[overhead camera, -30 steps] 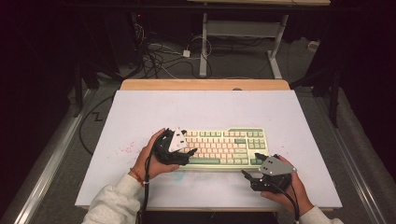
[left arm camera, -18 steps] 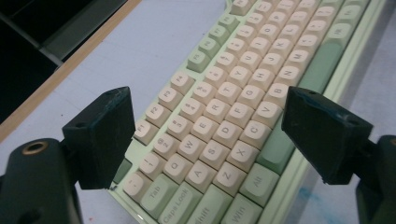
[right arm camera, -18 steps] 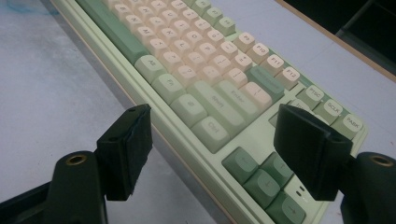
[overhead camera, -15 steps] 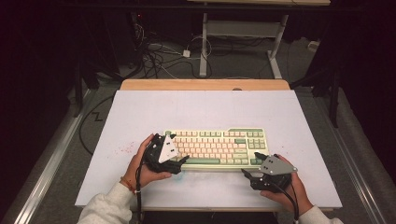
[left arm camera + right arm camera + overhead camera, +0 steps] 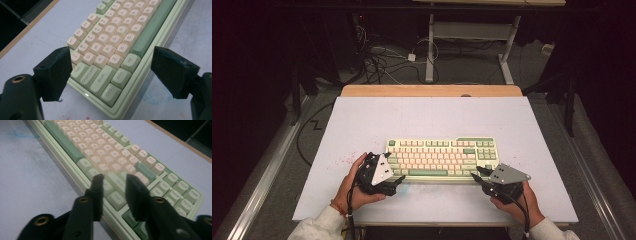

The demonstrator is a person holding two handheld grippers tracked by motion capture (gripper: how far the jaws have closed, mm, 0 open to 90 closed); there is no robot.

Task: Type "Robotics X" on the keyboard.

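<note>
One mechanical keyboard (image 5: 442, 157), pale green with cream keys and a dark green spacebar, lies near the white table's (image 5: 427, 117) near edge between two grippers. The left gripper (image 5: 396, 181) stands wide open at its near-left corner, gripping nothing. The right gripper (image 5: 477, 176) has just been closing, its jaws narrow and empty above the near-right keys.

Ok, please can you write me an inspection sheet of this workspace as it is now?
Surface: white table top with faint red and blue marks, wooden edge at the far side.
Job's things: green and cream keyboard, flat on the table near the front.
Clutter: nothing seen.
Grippers: left gripper open wide, its jaws on either side of the keyboard's left front corner; right gripper at the right front corner, jaws have just been closing, narrow gap, nothing gripped.
Cables: one trails from each gripper; a tangle on the floor behind the table.
Surroundings: dark room, white desk frame behind.
</note>
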